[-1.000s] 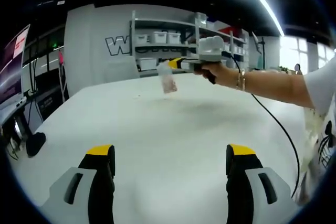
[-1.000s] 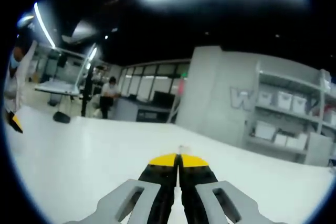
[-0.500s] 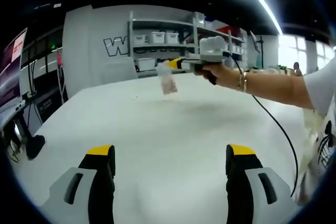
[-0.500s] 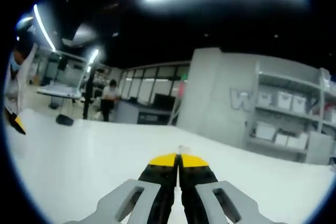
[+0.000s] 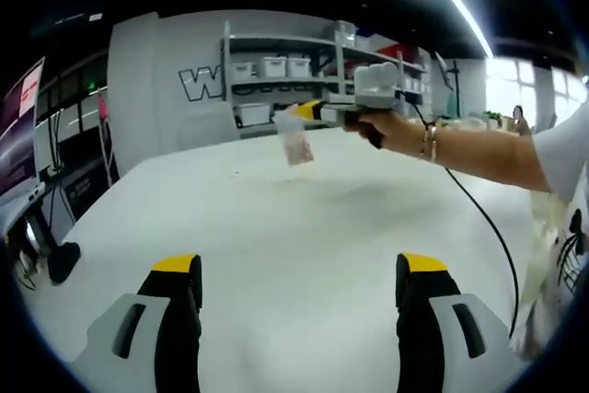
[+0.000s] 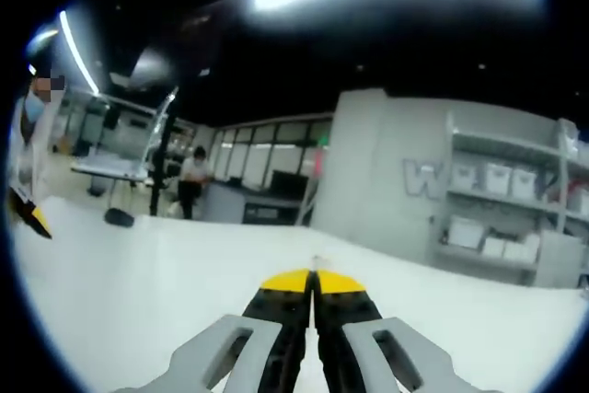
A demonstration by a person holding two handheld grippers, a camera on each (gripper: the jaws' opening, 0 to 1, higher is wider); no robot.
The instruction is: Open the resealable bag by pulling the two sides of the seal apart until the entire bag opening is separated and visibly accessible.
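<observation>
The small resealable bag (image 5: 294, 140) hangs in the air above the white table (image 5: 304, 227), pinched at its top edge by my right gripper (image 5: 308, 112), whose jaws are closed tight on it. My left gripper (image 5: 299, 273) is held low over the table, jaws spread wide with nothing between them, well apart from the bag. Shelves with white bins (image 5: 276, 66) stand behind.

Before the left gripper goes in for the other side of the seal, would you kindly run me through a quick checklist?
1. Right gripper shut on the bag: ok.
2. Bag hanging above the white table, off its surface: ok.
3. Left gripper open, nothing between its jaws: ok.
4. Left gripper near the bag: not ok, far off.
5. Seal parted: cannot tell, too small and blurred.
6. Which part of the bag the right gripper pinches: cannot tell.
</observation>
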